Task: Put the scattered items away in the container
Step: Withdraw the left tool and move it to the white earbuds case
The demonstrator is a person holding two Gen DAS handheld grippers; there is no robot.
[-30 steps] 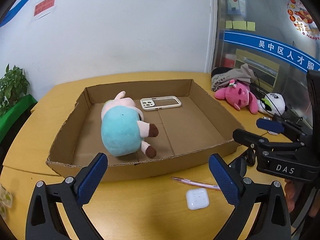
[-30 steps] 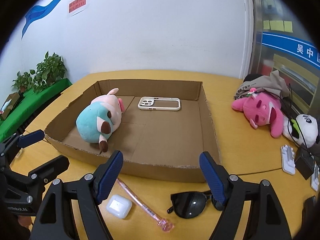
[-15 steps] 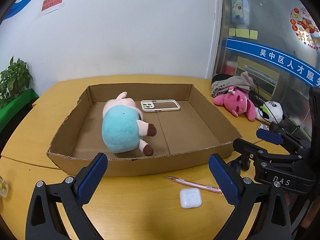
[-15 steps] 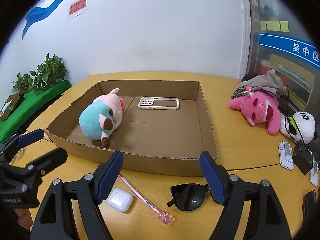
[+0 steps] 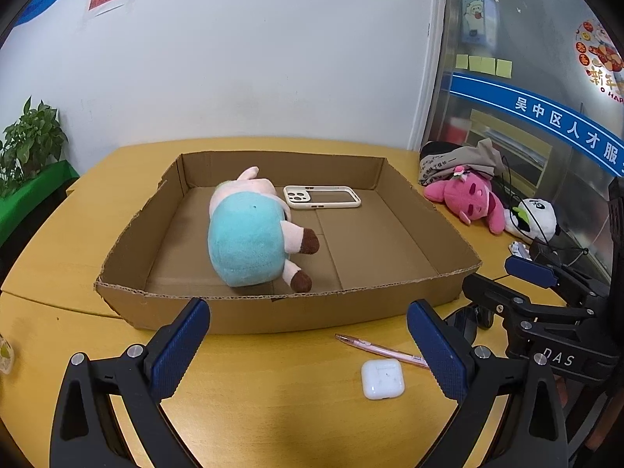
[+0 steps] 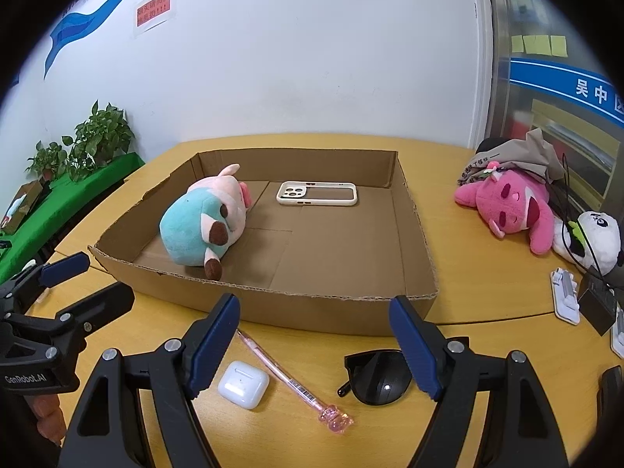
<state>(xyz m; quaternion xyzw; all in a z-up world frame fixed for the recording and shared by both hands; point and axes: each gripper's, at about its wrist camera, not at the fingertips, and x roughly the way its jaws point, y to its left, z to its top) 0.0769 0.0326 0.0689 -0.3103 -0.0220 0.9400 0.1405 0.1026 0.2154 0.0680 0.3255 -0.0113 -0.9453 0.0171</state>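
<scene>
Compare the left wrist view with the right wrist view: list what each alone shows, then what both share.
Left only: nothing clear beyond its own open left gripper. Right only: the whole sunglasses and the pen's pink charm. Both: box, teal plush and phone case inside it, earbud case, pen, pink plush, panda.

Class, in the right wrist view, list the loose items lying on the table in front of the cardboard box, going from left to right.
White earbud case → pink pen → black sunglasses.
</scene>
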